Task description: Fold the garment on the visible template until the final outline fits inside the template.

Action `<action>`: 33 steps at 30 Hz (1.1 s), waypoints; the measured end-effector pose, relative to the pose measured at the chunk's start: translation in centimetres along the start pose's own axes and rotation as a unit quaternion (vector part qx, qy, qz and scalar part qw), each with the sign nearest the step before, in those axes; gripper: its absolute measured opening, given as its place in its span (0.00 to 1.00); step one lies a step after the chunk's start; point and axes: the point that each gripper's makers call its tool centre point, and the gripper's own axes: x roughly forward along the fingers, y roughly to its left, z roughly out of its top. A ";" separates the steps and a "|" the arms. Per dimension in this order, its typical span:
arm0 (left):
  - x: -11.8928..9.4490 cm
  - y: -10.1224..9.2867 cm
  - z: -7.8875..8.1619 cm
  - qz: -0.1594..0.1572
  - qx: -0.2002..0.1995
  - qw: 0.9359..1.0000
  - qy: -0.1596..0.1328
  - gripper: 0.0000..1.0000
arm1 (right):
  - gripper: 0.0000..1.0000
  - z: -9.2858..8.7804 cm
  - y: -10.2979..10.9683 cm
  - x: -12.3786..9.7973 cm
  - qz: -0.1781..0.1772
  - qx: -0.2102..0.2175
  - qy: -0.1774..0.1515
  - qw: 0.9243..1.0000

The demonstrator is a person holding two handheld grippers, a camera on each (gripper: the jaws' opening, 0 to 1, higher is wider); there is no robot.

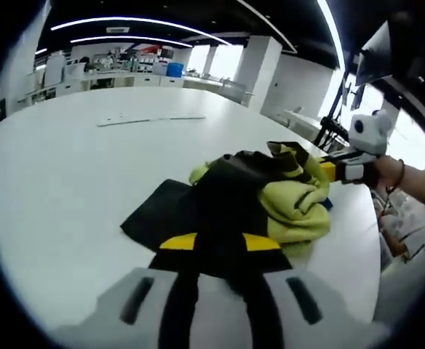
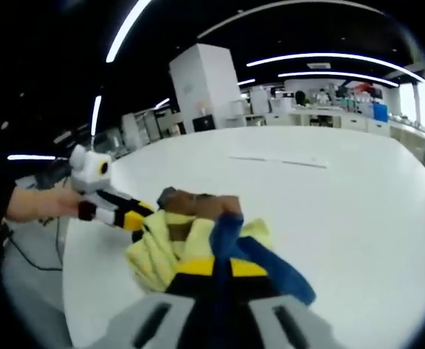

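A bunched garment, yellow-green and black, lies on the white table. My left gripper is shut on a dark fold that runs back between its yellow-tipped jaws. A flat dark panel spreads to the left of the heap; I cannot tell whether it is garment or template. My right gripper reaches the heap from the right, held by a hand. In the right gripper view the garment looks yellow, brown and blue. There my right gripper is shut on a blue fold, and the left gripper meets the heap's left side.
A thin pale strip lies far out on the table; it is seen again as a strip in the right gripper view. The table edge runs close behind the heap. Office desks and shelves stand beyond.
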 end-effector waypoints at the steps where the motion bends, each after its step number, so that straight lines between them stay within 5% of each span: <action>1: 0.1 0.2 -0.2 0.000 -0.003 1.000 0.002 0.18 | 0.00 0.0 0.0 0.0 -0.001 0.001 0.000 1.000; 11: 0.7 -0.1 -0.2 0.001 -0.039 0.999 -0.002 0.00 | 0.00 -0.2 0.0 0.3 -0.013 -0.003 -0.002 1.000; 19: -0.4 0.2 0.6 0.012 -0.068 0.997 -0.022 0.00 | 0.00 0.0 0.0 -0.1 -0.020 -0.003 -0.008 1.000; 25: -2.1 0.4 2.8 0.034 -0.064 0.995 -0.069 0.00 | 0.00 0.4 -0.4 -1.0 -0.032 -0.002 -0.010 0.999; 33: -3.9 0.6 5.0 0.041 -0.041 0.994 -0.095 0.00 | 0.00 2.0 -0.4 -2.5 -0.037 -0.008 -0.030 0.999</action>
